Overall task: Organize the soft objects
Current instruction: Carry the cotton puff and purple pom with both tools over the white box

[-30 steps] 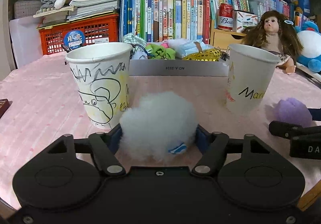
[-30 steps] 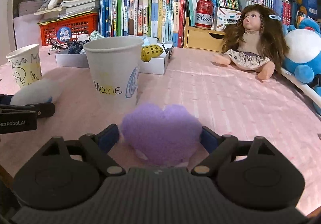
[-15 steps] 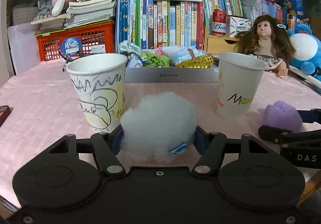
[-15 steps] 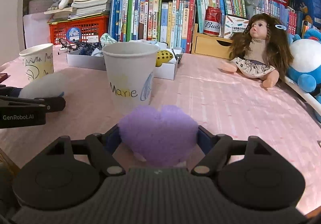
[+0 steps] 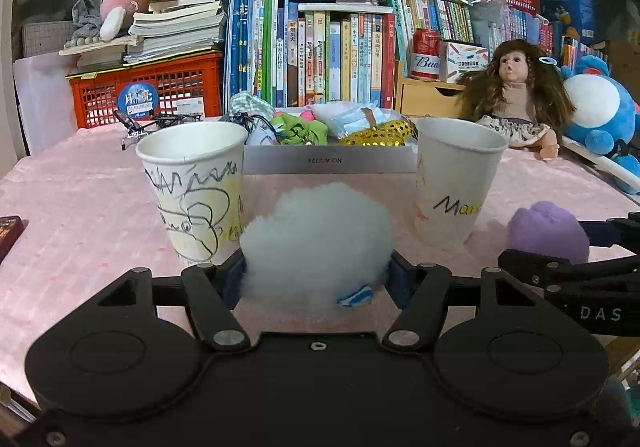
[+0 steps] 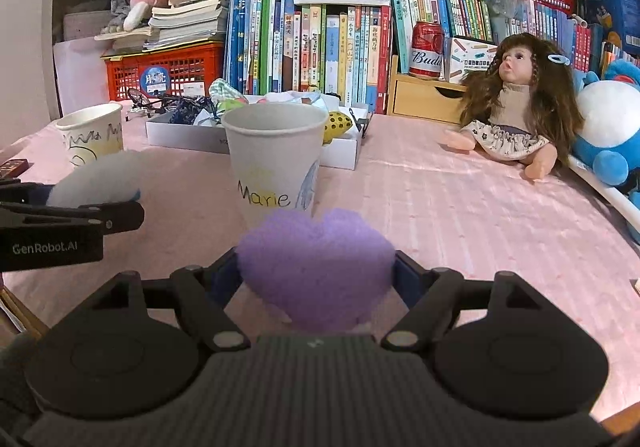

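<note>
Softly, fluffy white puff (image 5: pixel 316 239), purple heart (image 6: pixel 316 271).

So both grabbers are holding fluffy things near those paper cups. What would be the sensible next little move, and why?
Probably lift each a little and carry it over a cup's mouth. The left gripper clamps the white puff beside the scribbled cup; the right gripper clamps the purple heart just before the Marie cup. Both cups stand upright, rims above the toys.

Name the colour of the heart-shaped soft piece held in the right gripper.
Purple heart; clearest in the right wrist view.
</note>
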